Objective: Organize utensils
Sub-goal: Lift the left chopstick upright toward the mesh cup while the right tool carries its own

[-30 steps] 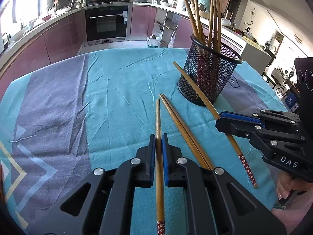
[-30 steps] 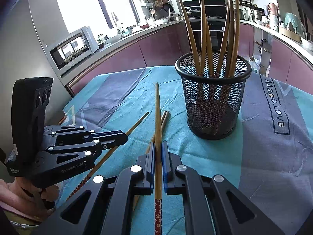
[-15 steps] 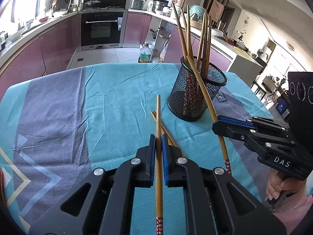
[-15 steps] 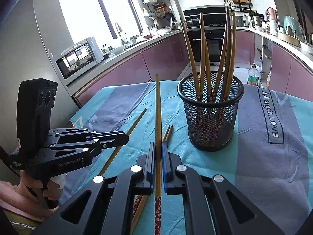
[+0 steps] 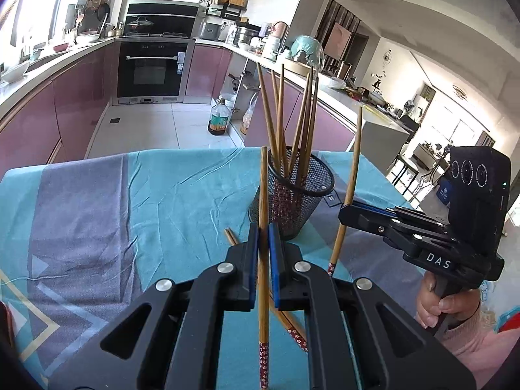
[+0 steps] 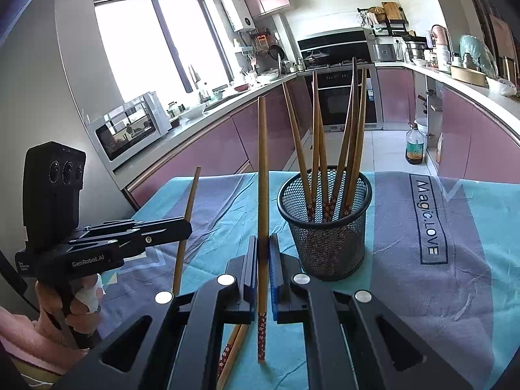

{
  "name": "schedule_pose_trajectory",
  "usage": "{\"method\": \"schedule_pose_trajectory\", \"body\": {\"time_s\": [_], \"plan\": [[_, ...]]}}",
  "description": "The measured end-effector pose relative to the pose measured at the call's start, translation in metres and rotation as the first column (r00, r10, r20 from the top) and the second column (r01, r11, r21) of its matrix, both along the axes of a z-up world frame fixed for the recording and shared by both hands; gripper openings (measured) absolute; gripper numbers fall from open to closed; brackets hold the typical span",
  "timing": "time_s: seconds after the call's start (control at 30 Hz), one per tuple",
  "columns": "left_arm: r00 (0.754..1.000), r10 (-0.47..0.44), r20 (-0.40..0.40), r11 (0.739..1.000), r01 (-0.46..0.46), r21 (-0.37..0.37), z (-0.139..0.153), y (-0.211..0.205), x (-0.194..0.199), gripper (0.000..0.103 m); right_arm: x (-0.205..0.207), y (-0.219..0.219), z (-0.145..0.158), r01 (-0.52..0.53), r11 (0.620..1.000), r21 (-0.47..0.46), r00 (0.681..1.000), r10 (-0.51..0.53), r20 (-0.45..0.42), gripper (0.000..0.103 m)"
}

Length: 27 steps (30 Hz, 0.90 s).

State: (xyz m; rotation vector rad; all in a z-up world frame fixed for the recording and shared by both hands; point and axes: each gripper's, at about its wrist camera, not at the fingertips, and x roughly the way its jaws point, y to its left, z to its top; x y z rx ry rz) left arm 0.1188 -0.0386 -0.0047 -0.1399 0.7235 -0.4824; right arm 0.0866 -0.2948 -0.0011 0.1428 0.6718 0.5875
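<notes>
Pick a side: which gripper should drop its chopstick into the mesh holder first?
Probably right. The right gripper grips its chopstick nearly upright, close beside the mesh holder. The left gripper also holds a chopstick, but appears farther back, with the right gripper beside the holder.

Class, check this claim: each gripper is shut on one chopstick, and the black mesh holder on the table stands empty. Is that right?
Not quite. The mesh holder is not empty: the right wrist view shows several chopsticks standing in it. The rest holds: left gripper and right gripper each grip one chopstick.
</notes>
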Motion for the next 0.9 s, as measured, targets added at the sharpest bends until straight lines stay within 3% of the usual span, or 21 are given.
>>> {"method": "schedule_pose_trajectory", "body": {"time_s": [0.5,0.9], "plan": [[0.996,-0.024,0.086,0.995,0.032,-0.094,0.047,0.007,-0.010,0.007,0.004,-0.017,0.024,0.022,0.999,0.033,0.997,-0.025,0.071,0.006],[0.985,-0.013,0.173,0.993,0.033,-0.114,0.084,0.004,-0.002,0.007,0.013,-0.025,0.047,0.044,0.998,0.042,0.990,-0.049,0.133,0.006]]}}
